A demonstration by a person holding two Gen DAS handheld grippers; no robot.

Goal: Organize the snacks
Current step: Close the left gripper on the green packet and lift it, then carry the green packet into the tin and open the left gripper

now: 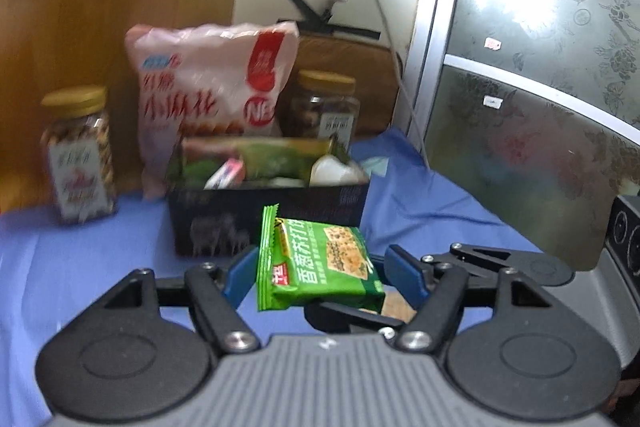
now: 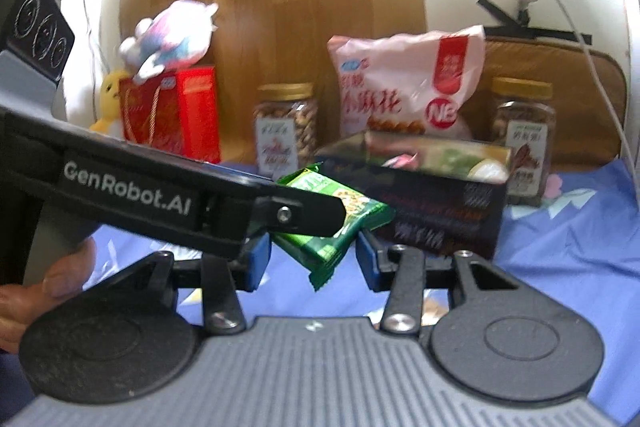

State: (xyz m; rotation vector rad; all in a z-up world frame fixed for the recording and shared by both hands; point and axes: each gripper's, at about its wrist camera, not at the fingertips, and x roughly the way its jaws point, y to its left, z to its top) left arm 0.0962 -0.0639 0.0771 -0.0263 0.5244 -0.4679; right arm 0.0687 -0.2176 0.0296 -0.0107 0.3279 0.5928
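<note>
Green cracker packet (image 1: 320, 263): held above blue cloth (image 1: 80, 267), before black snack box (image 1: 280, 203). My left tongs (image 1: 322, 269) clamped on it; right tongs (image 2: 314, 259) likewise.

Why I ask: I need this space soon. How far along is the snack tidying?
Done: several snacks sit in the black box. In hand: the left gripper holds a green cracker packet just short of it. Left: boxing it; two jars and a pink bag stand behind.
</note>
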